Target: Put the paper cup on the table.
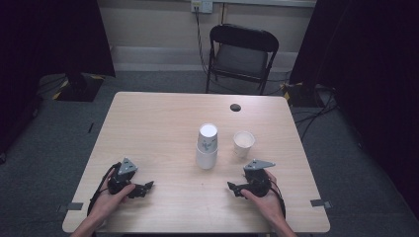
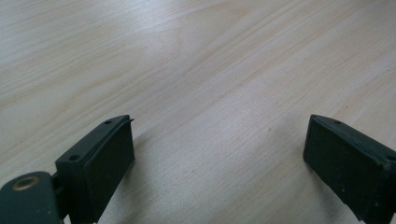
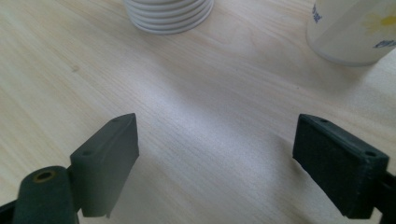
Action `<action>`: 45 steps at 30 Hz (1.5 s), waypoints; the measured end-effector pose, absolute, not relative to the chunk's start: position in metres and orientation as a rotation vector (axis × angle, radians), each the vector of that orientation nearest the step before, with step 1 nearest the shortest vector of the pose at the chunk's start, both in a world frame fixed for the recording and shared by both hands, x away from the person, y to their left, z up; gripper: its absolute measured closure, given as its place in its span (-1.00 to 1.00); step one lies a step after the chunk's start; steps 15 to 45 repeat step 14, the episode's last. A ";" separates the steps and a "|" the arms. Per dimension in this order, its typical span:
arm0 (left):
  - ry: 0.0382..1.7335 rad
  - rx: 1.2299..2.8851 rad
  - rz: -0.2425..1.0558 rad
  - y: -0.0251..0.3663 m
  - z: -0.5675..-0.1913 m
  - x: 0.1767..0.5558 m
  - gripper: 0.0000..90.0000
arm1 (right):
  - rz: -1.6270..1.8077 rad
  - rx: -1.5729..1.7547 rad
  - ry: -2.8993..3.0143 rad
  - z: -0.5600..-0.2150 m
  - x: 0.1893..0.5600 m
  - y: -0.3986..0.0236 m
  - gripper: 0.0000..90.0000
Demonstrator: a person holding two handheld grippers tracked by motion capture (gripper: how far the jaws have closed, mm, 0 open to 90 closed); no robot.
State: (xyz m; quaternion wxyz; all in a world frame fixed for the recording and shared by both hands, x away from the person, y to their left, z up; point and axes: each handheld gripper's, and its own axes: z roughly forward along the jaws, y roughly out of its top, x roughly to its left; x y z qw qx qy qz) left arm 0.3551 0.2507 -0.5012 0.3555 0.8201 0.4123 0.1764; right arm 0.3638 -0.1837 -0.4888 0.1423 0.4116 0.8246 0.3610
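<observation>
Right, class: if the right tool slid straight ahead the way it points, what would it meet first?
Probably the stack of paper cups, ahead and slightly left of the right tool; the single cup stands off to the side.

No legible text, brand, no. or sign found. Stack of paper cups (image 1: 207, 145) at table centre carries small blue-green print on its side, too small to read in high view. Right gripper view: single cup (image 3: 352, 29) shows blue marks and a yellow motif, cropped and blurred, unreadable. Wall socket plate (image 1: 201, 6): no markings resolved.
</observation>
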 end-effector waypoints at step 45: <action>1.061 2.126 0.451 0.250 -0.501 0.355 -0.87 | 1.001 1.158 2.318 -0.500 0.354 -0.178 -0.74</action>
